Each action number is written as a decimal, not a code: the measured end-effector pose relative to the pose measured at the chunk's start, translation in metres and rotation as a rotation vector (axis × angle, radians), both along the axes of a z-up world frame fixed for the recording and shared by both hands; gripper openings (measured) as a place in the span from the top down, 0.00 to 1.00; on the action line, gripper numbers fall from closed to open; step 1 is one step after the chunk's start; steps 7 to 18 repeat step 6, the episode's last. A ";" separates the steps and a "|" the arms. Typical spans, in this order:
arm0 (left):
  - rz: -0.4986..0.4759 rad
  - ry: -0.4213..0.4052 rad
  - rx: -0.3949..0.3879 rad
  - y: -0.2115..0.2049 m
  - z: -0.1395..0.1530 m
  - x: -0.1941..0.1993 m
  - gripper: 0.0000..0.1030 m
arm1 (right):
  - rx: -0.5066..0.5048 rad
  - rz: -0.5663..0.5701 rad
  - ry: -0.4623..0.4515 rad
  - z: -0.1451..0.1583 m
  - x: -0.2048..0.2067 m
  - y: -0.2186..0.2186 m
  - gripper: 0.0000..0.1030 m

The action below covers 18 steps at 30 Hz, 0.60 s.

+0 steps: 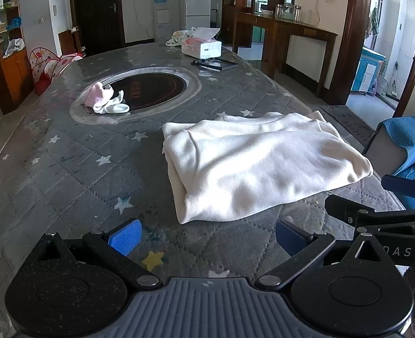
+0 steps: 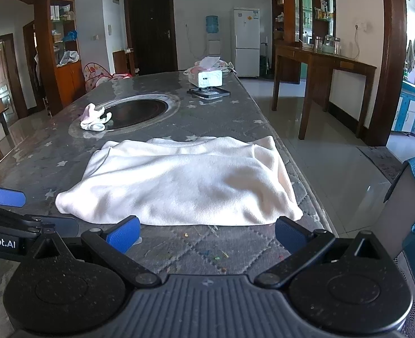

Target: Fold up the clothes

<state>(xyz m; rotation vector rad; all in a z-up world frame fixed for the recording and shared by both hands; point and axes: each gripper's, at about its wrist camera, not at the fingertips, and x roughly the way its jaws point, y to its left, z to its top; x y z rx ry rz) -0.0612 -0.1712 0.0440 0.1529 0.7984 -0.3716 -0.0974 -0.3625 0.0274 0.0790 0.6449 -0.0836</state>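
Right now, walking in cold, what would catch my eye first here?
The big cream cloth, folded in a loose rectangle near the table's front edge, just beyond both open tools. Behind it, small pink-and-white garments lie on the rim of a round dark inset.

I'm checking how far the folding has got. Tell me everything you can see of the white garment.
The white garment is a cream-white, soft, fleecy-looking cloth, already folded into a rough rectangle with layers showing at its left edge. Its top is rumpled with shallow creases. It lies flat on the grey star-patterned table cover, near the table's right edge, in front of the round inset. Only the cover touches it; both open grippers, left and right, are short of its near edge.
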 end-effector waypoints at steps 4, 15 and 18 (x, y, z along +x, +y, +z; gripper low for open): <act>0.003 -0.023 0.004 0.001 0.002 -0.006 0.00 | 0.005 -0.002 -0.008 0.002 -0.004 0.001 0.00; 0.003 -0.026 0.003 0.003 0.004 -0.008 0.00 | 0.006 -0.002 -0.013 0.002 -0.005 0.002 0.00; 0.003 -0.026 0.003 0.003 0.004 -0.008 0.00 | 0.006 -0.002 -0.013 0.002 -0.005 0.002 0.00</act>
